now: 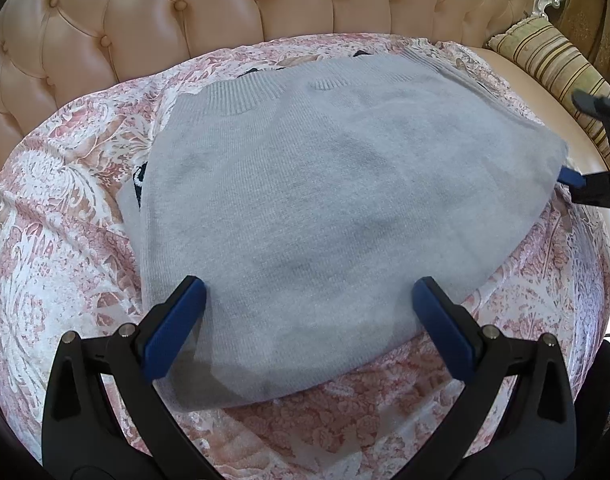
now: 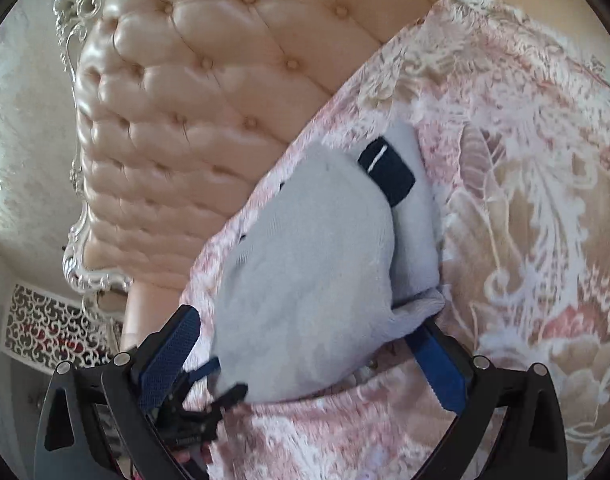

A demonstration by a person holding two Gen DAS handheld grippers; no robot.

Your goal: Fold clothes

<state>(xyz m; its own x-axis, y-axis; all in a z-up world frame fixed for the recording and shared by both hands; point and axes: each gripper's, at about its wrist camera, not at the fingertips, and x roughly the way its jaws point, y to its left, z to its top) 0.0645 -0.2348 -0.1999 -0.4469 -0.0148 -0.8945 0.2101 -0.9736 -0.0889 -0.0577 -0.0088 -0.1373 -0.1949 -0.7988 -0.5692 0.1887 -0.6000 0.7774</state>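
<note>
Navy tab [image 2: 387, 171] on sweater [image 2: 305, 280], right-wrist only

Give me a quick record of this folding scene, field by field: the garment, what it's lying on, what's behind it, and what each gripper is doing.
garment: grey knit sweater, folded into a compact shape, ribbed collar on the far side
dark patch: navy label with a white stripe, on the sweater
surface: pink floral blanket spread over the seat
backdrop: tufted beige sofa back; striped cushion at far right
left gripper: open, fingers over the sweater's near edge, nothing clamped
right gripper: open, at the sweater's side edge
</note>
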